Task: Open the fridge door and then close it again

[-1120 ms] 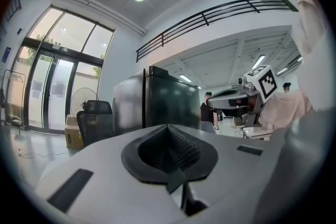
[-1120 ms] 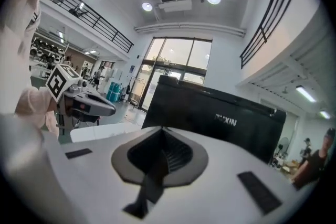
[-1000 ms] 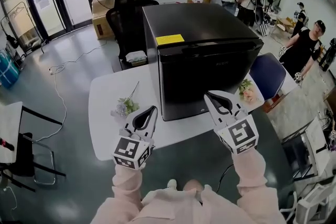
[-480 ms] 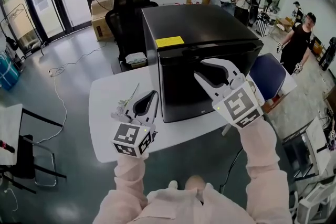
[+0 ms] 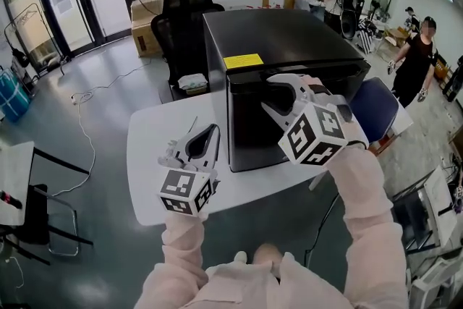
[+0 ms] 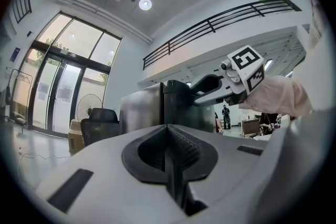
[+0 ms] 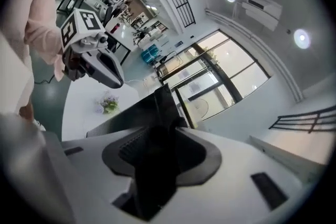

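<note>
The left claw (image 5: 211, 132) is clenched on nothing above the white surface (image 5: 148, 155), with the black fridge (image 5: 289, 32) just to its right. The right claw (image 5: 269, 94), its jaws just now opening, stands released astride the top edge of the closed fridge door (image 5: 253, 137).

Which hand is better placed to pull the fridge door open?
The right. The right gripper is up at the top edge of the fridge door, and its fingers have just been opening, with nothing gripped yet. The left gripper sits shut, low over the white table, off to the door's side.
</note>
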`<state>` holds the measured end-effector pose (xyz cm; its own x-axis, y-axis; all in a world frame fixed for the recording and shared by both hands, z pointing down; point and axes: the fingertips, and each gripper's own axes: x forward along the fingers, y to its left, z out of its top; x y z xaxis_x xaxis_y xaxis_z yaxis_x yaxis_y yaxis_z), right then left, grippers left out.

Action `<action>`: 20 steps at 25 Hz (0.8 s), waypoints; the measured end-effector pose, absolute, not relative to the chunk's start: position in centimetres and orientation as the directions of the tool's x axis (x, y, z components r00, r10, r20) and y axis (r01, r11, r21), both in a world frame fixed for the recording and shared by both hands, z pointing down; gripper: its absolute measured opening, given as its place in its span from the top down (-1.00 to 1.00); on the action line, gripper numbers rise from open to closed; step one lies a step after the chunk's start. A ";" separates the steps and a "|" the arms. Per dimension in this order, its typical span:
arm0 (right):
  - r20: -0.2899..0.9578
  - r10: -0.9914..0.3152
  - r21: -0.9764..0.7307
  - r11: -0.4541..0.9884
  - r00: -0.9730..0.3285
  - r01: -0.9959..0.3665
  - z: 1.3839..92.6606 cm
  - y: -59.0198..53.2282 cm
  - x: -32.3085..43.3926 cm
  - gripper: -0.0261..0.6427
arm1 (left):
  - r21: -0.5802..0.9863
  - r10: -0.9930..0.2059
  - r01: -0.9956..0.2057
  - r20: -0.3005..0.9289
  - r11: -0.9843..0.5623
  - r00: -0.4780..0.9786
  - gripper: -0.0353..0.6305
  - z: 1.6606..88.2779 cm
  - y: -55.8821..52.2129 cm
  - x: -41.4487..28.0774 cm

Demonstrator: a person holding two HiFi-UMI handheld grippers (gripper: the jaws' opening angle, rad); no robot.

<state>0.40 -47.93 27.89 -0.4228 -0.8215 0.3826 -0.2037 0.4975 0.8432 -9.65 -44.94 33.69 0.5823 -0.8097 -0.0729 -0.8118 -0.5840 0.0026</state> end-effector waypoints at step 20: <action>0.497 -0.812 0.839 0.540 -0.305 -0.071 28.4 -47.8 0.2 0.55 | 0.023 -0.807 -0.807 -0.046 -0.590 0.589 0.86 35.4 -43.1 -9.2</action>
<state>0.20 -47.84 28.44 -0.3054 -0.8123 0.4969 -0.0711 0.5399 0.8387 -9.23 -43.12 35.35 0.5886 -0.8071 -0.0462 -0.8071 -0.5900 0.0235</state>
